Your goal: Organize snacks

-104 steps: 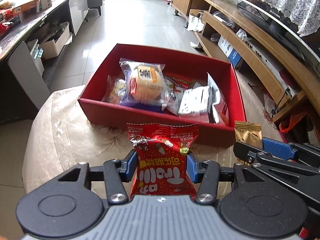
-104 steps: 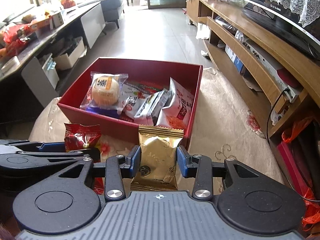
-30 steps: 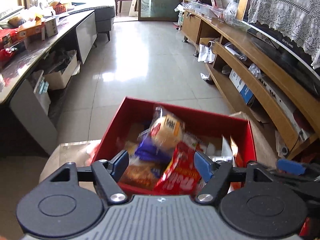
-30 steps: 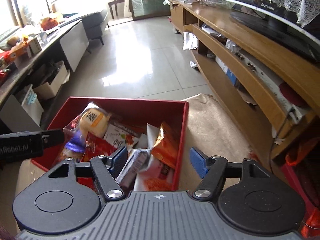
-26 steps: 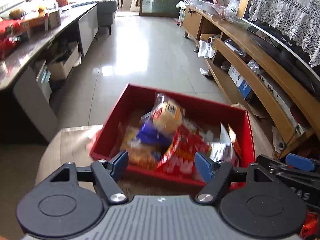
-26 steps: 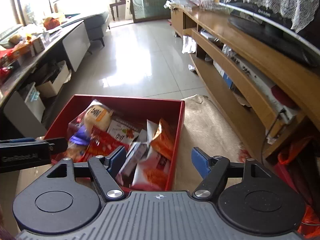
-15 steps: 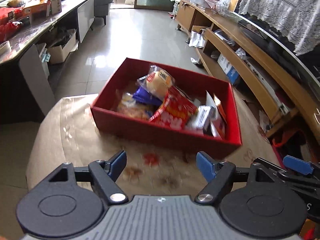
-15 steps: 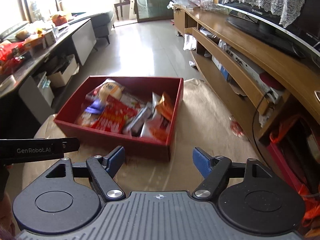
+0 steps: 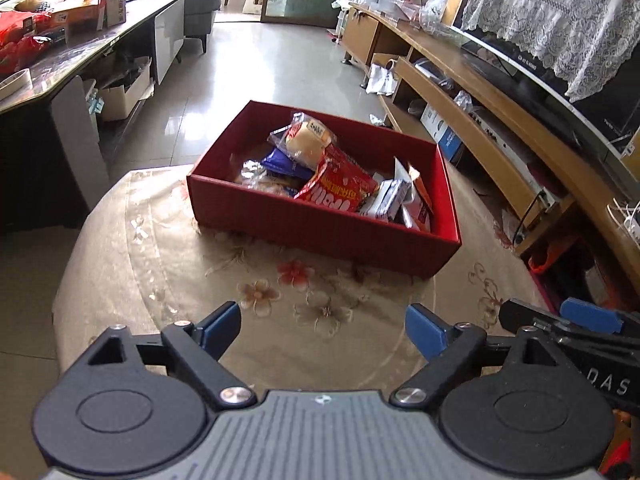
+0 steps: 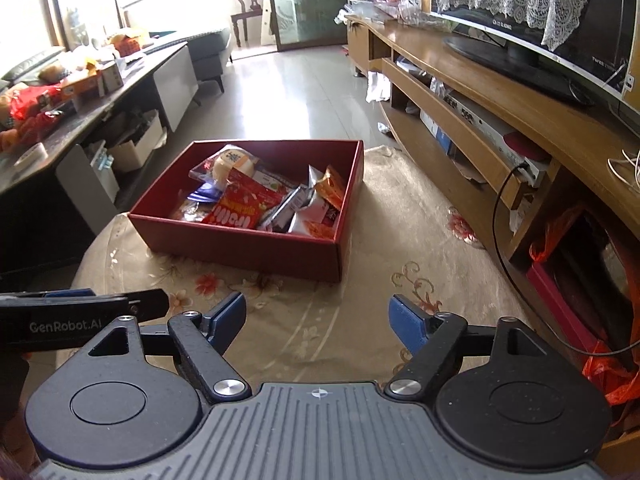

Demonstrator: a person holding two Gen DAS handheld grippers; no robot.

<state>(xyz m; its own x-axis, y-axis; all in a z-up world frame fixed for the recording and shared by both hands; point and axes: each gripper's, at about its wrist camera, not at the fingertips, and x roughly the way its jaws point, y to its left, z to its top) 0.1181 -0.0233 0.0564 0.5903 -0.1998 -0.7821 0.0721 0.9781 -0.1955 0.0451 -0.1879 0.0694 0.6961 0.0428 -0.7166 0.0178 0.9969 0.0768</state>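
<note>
Where snacks [image 9: 338, 189] lie, red box [image 9: 320, 228]

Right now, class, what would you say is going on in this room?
A person holding two grippers is sorting snacks. The left gripper and right gripper are both open and empty, hovering over the floral cloth. The red snack packet and the other snacks lie in the red box; no loose snacks show on the cloth.

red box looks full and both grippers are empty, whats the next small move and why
Probably hold both back and scan the tablecloth for leftovers. The left gripper and right gripper are open and empty, the snacks lie inside the red box, and no loose packet shows on the cloth.
</note>
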